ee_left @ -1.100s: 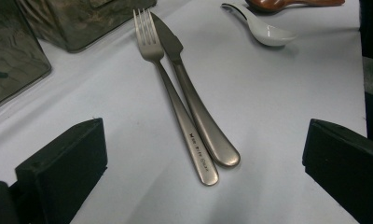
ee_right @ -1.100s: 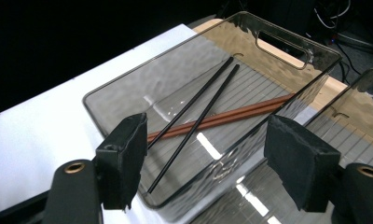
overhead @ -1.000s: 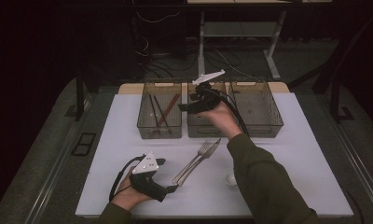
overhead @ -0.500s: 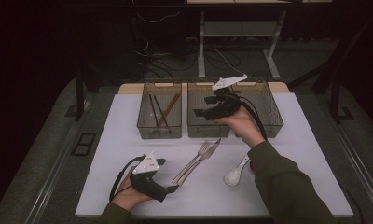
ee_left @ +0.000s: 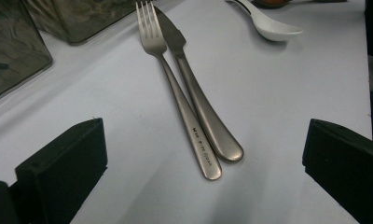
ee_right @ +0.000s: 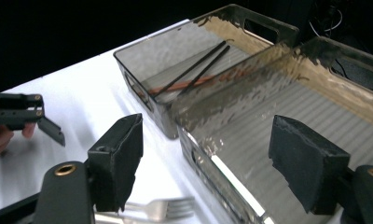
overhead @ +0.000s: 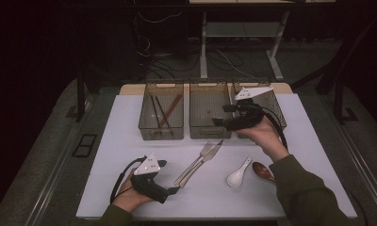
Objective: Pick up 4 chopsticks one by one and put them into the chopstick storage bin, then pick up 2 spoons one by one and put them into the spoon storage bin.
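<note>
The right gripper (overhead: 219, 115), jaws wide and empty, has been swung rightward off the middle bin (overhead: 210, 133), while fork (ee_left: 175, 88) and knife (ee_left: 198, 102) lie ahead of the open left gripper (ee_left: 203, 158), unsorted.

fork (ee_left: 175, 88): brushed metal | knife (ee_left: 198, 100): matt metal | spoon (ee_left: 268, 23): glossy white | bins (ee_right: 250, 130): smoky ribbed plastic

A dim room: a white table (overhead: 318, 141), grey floor, perhaps a desk frame (overhead: 243, 33) behind.
</note>
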The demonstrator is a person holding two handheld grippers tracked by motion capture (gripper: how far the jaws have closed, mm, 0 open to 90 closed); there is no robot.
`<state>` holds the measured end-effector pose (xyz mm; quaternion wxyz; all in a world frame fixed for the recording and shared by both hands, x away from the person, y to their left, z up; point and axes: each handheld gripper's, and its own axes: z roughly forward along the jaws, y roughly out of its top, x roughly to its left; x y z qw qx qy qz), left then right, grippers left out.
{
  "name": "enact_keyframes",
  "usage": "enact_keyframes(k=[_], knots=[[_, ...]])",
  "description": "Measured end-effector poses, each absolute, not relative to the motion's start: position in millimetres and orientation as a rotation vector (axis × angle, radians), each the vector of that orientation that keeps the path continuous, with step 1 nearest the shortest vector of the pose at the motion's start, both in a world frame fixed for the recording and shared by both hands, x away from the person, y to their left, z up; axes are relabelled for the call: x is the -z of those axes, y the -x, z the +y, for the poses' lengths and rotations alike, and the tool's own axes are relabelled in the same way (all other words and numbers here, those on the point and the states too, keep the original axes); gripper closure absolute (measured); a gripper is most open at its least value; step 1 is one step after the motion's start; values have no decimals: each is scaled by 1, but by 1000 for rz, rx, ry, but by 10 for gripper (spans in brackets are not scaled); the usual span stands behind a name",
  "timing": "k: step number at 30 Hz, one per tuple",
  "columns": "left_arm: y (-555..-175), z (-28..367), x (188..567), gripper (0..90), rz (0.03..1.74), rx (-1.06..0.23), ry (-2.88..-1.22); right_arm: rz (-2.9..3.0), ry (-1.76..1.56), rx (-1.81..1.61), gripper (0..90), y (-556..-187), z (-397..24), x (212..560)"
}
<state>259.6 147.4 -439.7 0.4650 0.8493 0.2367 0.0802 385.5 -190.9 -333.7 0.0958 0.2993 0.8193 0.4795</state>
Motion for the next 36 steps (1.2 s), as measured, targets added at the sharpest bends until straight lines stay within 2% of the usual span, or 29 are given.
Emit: enact_keyframes(k=[15, 36], knots=[[-259, 148, 438, 0, 586, -209, -2084, 2365, -973, -1443, 258, -347, -246, 355], [-257, 148, 437, 0, 590, -219, -2082, 2386, -1002, -1396, 253, -306, -291, 386]])
